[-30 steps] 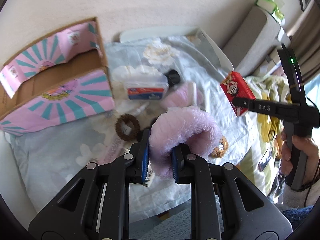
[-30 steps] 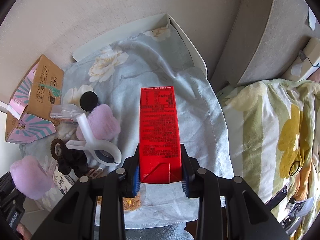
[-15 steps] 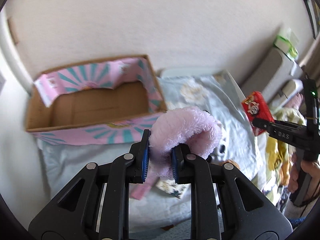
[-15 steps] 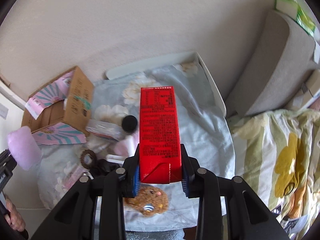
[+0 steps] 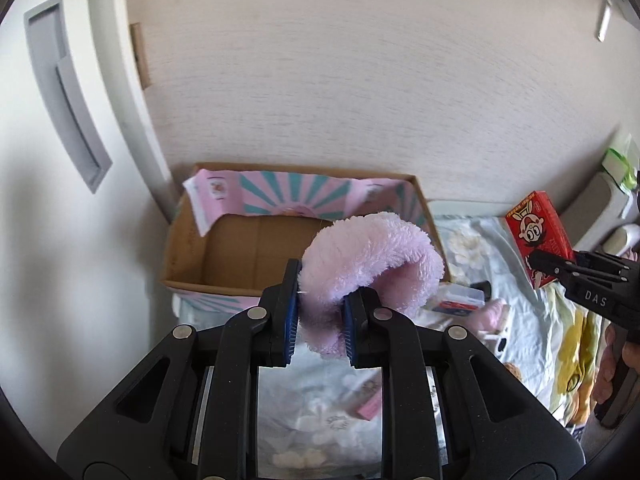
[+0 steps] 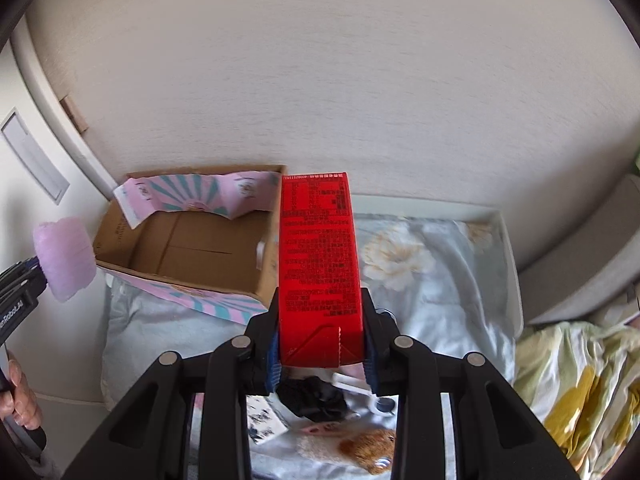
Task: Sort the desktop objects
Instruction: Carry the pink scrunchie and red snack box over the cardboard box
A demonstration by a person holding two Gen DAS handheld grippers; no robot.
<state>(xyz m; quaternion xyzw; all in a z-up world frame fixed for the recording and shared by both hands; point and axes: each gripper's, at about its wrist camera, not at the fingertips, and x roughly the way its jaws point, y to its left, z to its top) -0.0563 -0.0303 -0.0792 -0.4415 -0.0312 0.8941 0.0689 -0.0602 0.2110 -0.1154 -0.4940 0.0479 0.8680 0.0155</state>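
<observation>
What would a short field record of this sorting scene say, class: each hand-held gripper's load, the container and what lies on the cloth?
left hand-held gripper: shut on the fluffy pink scrunchie, held in the air
right hand-held gripper: shut on the red carton, upright between the pads
container: open cardboard box with pink and teal flaps, nothing visible inside
surface: floral cloth by the wall
left on the cloth: black fabric item, brown fuzzy item, small white printed box
</observation>
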